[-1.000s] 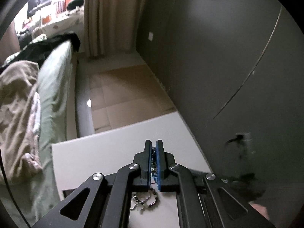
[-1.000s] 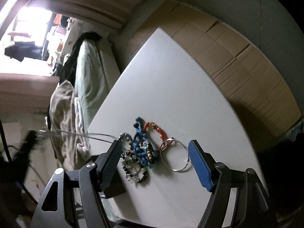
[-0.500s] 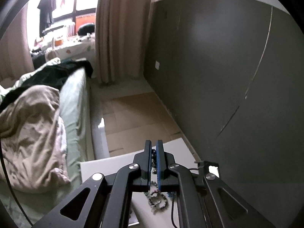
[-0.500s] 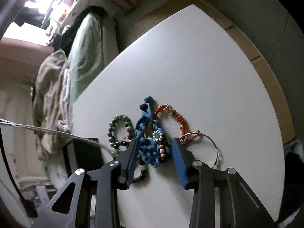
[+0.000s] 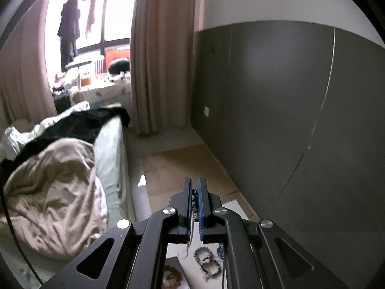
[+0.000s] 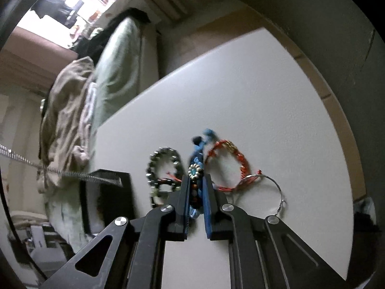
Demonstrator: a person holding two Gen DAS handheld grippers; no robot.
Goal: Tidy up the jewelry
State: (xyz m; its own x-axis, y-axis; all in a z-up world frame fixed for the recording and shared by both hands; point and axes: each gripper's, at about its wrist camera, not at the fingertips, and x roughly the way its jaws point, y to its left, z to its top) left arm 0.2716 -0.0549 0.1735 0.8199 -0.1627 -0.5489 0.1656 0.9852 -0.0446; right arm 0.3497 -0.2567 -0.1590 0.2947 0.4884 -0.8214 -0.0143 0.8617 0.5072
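Note:
My left gripper (image 5: 195, 190) is shut on a dark beaded bracelet (image 5: 194, 202) and holds it high above the white table (image 5: 231, 207). Below it lie grey bead bracelets (image 5: 207, 260). My right gripper (image 6: 195, 180) is shut on a blue braided bracelet (image 6: 196, 161) with a flower bead, which lies on the table (image 6: 240, 91). Beside it lie a grey bead bracelet (image 6: 163, 166), a red-orange bracelet (image 6: 231, 161) and a thin silver hoop (image 6: 272, 192).
A black box (image 6: 113, 200) stands at the table's left edge, with a thin chain (image 6: 48, 168) stretched above it. A bed with rumpled bedding (image 5: 55, 183) lies to the left. A dark wall (image 5: 288, 120) is close on the right. Cardboard covers the floor (image 5: 182, 166).
My left gripper has risen well above the table with the beaded bracelet. My right gripper has moved down onto the pile and closed on the blue braided bracelet.

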